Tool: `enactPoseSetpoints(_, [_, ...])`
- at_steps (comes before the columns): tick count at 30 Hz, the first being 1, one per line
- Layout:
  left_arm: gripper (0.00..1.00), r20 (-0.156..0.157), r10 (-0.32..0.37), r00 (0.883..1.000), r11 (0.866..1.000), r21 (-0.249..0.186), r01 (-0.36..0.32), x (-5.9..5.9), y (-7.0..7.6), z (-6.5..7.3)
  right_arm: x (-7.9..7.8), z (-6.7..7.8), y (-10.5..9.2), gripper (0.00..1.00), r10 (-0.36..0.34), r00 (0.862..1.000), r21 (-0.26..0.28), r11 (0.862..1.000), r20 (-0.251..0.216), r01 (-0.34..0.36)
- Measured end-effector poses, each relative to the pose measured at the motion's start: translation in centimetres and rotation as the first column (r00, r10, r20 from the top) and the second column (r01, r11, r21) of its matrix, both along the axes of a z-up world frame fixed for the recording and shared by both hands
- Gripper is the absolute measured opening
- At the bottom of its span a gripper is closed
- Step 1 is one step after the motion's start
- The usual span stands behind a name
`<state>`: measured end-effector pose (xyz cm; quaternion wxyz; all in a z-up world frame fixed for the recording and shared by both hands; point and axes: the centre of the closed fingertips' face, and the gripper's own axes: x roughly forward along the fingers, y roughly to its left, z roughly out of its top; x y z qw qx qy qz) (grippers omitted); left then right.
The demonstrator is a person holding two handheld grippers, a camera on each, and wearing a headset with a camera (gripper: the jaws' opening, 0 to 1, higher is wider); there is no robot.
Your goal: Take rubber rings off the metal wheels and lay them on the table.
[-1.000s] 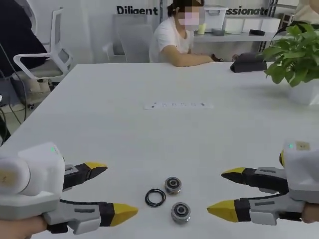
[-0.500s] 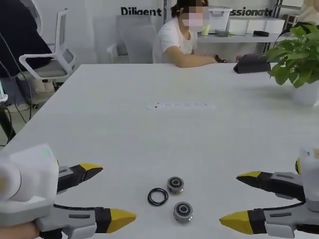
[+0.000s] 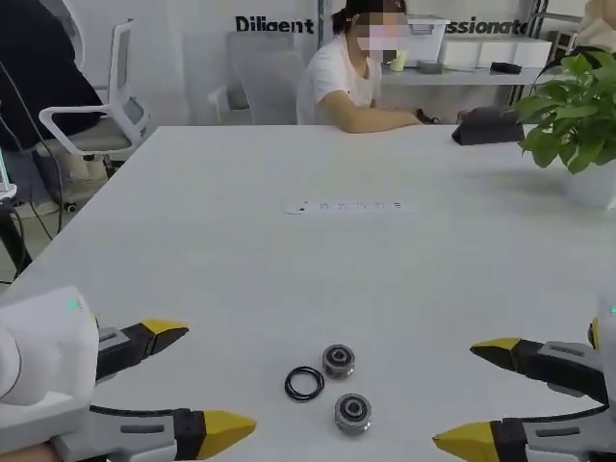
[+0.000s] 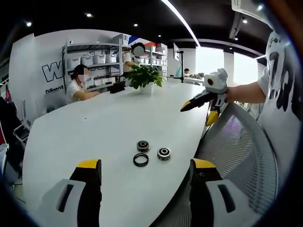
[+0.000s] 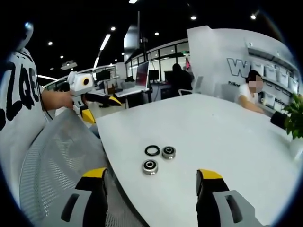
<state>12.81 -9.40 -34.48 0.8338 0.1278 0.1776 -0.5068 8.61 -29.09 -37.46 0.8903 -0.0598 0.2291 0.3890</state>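
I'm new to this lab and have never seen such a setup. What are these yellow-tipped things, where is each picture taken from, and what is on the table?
No robot here: a person holds a two-jaw gripper in each hand, the left gripper and the right gripper. The head view comes from a headset camera looking down at the white table. The two round pictures come from a camera on each gripper, looking out between its own yellow-tipped jaws. On the table lie two metal wheels, the farther wheel and the nearer wheel, and beside them one loose black rubber ring. Both grippers are open and hold nothing. A seated person is at the far side.
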Motion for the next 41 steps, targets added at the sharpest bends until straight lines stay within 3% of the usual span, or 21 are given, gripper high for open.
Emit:
enactPoseSetpoints(25, [0.75,0.004,0.001,1.0,1.0,-0.002,-0.001,-0.08,-0.38,0.05,-0.1,0.0,-1.05,0.77,-0.033,0.999,0.008,0.999,0.005,0.033])
enactPoseSetpoints(41, [0.75,0.009,0.01,1.0,1.0,-0.006,-0.01,0.11,-0.27,0.36,-0.28,0.09,-0.62,0.77,-0.029,1.0,-0.002,1.0,0.006,0.029])
